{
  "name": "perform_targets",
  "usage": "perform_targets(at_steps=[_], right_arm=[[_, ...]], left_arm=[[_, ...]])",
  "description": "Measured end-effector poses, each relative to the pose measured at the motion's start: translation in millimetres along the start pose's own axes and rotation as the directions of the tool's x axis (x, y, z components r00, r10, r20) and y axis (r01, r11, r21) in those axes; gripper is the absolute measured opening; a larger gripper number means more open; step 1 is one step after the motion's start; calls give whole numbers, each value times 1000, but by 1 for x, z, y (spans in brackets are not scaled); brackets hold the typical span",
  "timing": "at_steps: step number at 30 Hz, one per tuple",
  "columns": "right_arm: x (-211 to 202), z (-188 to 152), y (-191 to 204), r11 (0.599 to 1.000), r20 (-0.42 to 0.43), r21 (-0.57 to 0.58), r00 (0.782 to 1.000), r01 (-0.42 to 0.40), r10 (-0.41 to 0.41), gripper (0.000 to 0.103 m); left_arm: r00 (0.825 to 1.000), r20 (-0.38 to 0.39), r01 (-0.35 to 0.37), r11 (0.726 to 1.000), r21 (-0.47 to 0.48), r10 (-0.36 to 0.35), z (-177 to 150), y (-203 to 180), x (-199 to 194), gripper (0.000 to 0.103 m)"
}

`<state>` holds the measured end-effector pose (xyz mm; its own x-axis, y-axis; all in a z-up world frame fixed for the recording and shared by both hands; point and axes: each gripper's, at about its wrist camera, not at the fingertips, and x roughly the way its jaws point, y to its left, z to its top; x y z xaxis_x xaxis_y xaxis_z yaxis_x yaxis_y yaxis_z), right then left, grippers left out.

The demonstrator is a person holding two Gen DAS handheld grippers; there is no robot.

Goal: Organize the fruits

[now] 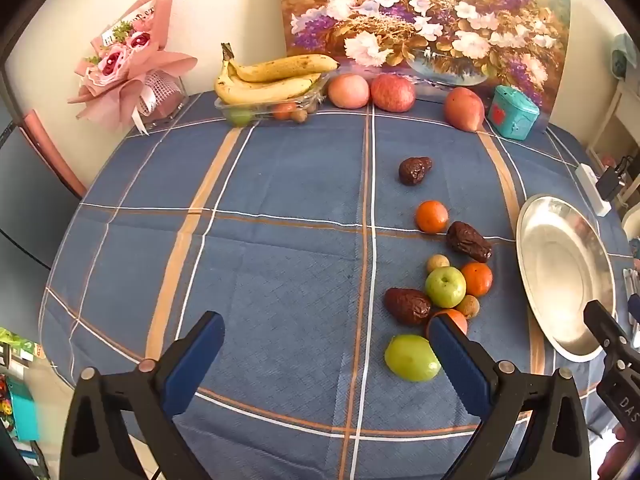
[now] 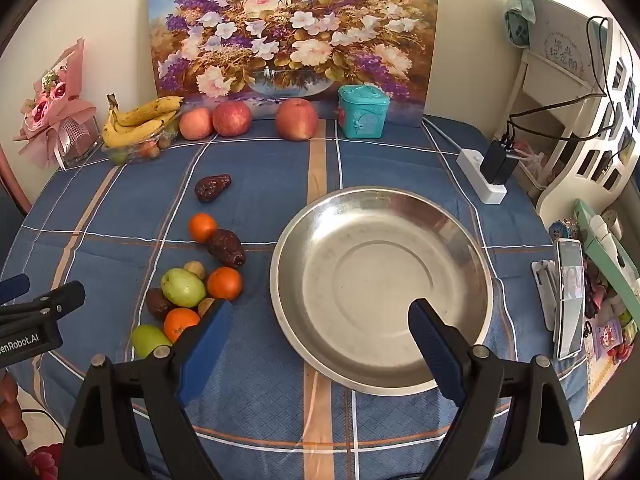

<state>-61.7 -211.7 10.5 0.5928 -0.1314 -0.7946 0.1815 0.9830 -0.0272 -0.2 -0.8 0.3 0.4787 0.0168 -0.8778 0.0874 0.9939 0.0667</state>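
two tools are in view, and both stand with their fingers spread wide and nothing between them. the left tool (image 1: 326, 336) hangs low over the table (image 1: 280, 184), with the loose fruit cluster lying ahead and to its right — the nearest green fruit (image 1: 412, 358) sits just beside the inner face of its right finger, and a small orange (image 1: 456, 318) is partly hidden behind that fingertip. the rest of the cluster runs away from the tool in a rough line: a dark date (image 1: 408, 306), a green apple (image 1: 445, 287), a second orange (image 1: 477, 279), two small tan fruits, then another date (image 1: 469, 242), a third orange (image 1: 431, 216) and a lone date (image 1: 415, 170) farthest out. the right tool (image 2: 320, 320) hovers over the near edge of the steel plate (image 2: 380, 208), which holds nothing; from this tool the same cluster lies to the left, close by its left finger. judgement: the plate is the likely collection point, so the deciding relation is that fruit lies between the two tools — touching distance for the left tool, and only a short sideways shift for the right. the left tool appears better placed for the nearest green fruit, needing a small move to the right to centre it. the dates lie with their long axes slanted across the line of approach, so a grip across the short width would suit them. risk: round fruit may roll when nudged.
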Motion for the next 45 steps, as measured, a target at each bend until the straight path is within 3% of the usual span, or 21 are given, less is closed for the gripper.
perform_targets(at_steps=[8,45], right_arm=[[4,-2,-2,1000,-1,12,1000,-3,3,90],[4,-3,-3,1000,-19,11,1000,-2,2,90]], left_arm=[[999,27,-26,997,70,24,-4,-18,-1,103],[1000,4,-14,998,56,14,-2,-12,1,103]])
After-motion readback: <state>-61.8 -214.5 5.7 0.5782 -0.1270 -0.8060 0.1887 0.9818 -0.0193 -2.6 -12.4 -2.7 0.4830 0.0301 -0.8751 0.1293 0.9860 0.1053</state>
